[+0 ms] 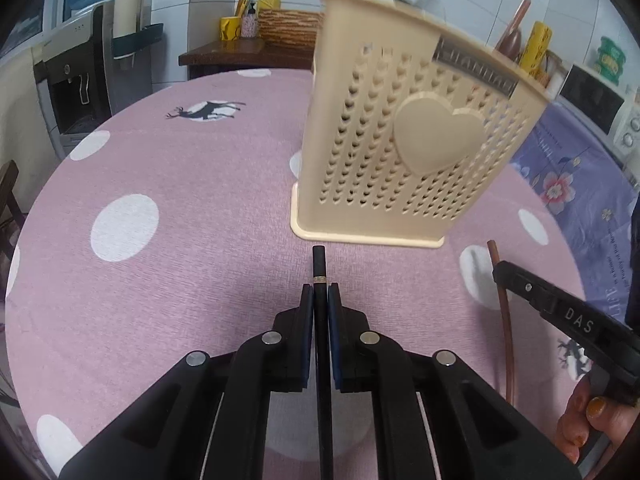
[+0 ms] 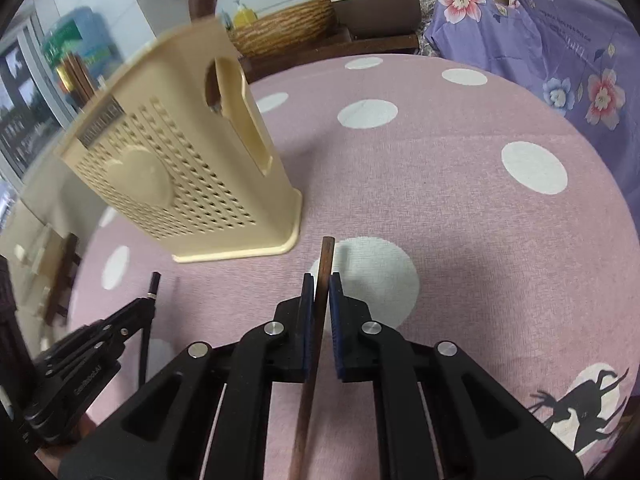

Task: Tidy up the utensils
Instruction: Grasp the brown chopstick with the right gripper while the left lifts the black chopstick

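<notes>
Left wrist view: the left gripper (image 1: 320, 294) is clenched on a black chopstick (image 1: 319, 268), whose ringed tip sticks out a little past the pads toward the beige perforated utensil holder (image 1: 404, 136). The holder stands upright on the pink dotted tablecloth (image 1: 168, 280), near and ahead of both grippers. In the right wrist view the right gripper (image 2: 319, 286) is clamped on a brown wooden chopstick (image 2: 326, 256), which is seen lying slightly slanted between the pads.

Several risks are judged from here. Each stick is pinched near one end, so it can pivot or slip in the pads when it is raised. The holder is light plastic and may be pushed over if a stick strikes its wall instead of the top opening. The two grippers are close together and could be knocked against each other.
</notes>
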Action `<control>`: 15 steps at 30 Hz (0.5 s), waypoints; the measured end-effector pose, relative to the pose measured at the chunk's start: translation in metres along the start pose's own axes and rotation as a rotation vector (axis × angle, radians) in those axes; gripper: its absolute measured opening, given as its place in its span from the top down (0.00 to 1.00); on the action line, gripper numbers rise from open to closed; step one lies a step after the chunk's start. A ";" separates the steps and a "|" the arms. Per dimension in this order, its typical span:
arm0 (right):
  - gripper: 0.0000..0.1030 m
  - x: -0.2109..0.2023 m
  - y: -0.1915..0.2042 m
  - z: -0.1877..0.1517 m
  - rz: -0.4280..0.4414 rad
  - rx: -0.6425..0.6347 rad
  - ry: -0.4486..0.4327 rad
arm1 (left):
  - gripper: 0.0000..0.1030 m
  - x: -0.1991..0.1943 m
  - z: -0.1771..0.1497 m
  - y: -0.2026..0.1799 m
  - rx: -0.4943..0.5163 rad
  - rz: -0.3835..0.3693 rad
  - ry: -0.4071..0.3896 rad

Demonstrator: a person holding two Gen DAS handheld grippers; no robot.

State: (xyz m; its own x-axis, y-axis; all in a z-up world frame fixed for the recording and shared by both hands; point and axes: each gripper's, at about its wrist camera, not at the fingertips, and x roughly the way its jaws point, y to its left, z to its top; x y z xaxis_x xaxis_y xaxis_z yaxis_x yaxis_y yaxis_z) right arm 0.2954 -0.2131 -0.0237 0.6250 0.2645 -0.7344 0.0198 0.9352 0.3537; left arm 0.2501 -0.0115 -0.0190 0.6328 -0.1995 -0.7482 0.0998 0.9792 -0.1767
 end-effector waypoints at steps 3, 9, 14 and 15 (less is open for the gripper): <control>0.92 -0.024 -0.003 0.003 0.103 0.025 -0.032 | 0.92 -0.024 0.004 0.002 -0.012 -0.031 -0.049; 0.92 -0.083 0.008 0.015 0.233 -0.025 -0.128 | 0.92 -0.088 0.019 0.008 -0.031 -0.094 -0.189; 0.93 -0.134 0.013 0.028 0.272 -0.075 -0.219 | 0.92 -0.127 0.032 0.014 -0.030 -0.095 -0.293; 0.93 -0.141 0.014 0.029 0.271 -0.088 -0.233 | 0.92 -0.131 0.034 0.014 -0.028 -0.094 -0.306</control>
State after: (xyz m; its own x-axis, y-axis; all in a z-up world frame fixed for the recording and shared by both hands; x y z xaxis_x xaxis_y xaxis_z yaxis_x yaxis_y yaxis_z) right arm 0.2308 -0.2438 0.1016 0.7596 0.4538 -0.4658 -0.2317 0.8581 0.4582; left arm 0.1948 0.0292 0.0986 0.8238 -0.2643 -0.5015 0.1501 0.9548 -0.2567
